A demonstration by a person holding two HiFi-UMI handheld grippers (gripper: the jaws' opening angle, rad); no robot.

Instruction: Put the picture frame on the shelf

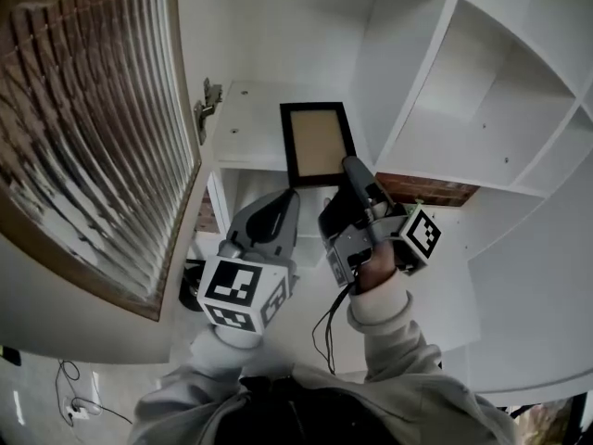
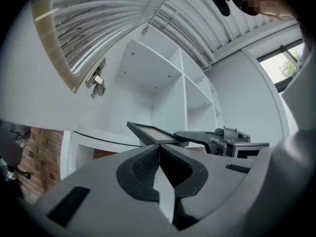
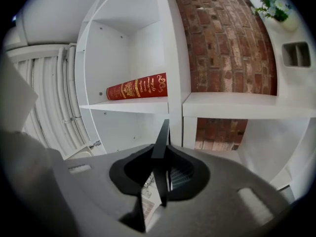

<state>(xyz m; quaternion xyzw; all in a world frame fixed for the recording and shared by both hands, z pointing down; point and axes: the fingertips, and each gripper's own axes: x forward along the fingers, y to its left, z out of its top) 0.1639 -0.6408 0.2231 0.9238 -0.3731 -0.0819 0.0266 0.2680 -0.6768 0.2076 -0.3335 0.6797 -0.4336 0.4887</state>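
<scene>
A black picture frame (image 1: 317, 142) with a tan inside is held up in front of the white shelf unit (image 1: 248, 123), over its left compartment. My right gripper (image 1: 352, 167) is shut on the frame's lower right corner. In the right gripper view the frame (image 3: 163, 132) shows edge-on as a thin black strip between the jaws of the right gripper (image 3: 161, 156). My left gripper (image 1: 283, 202) is below and left of the frame, apart from it, shut with nothing in it. In the left gripper view the left gripper (image 2: 159, 151) points toward the frame (image 2: 153, 131).
An open cabinet door with ribbed glass (image 1: 83, 128) stands at the left, its hinge (image 1: 206, 105) on the shelf's side wall. A red book (image 3: 137, 88) lies in a higher compartment. Behind the shelf runs a brick wall (image 3: 222, 48), and a potted plant (image 3: 271, 6) stands at the far right.
</scene>
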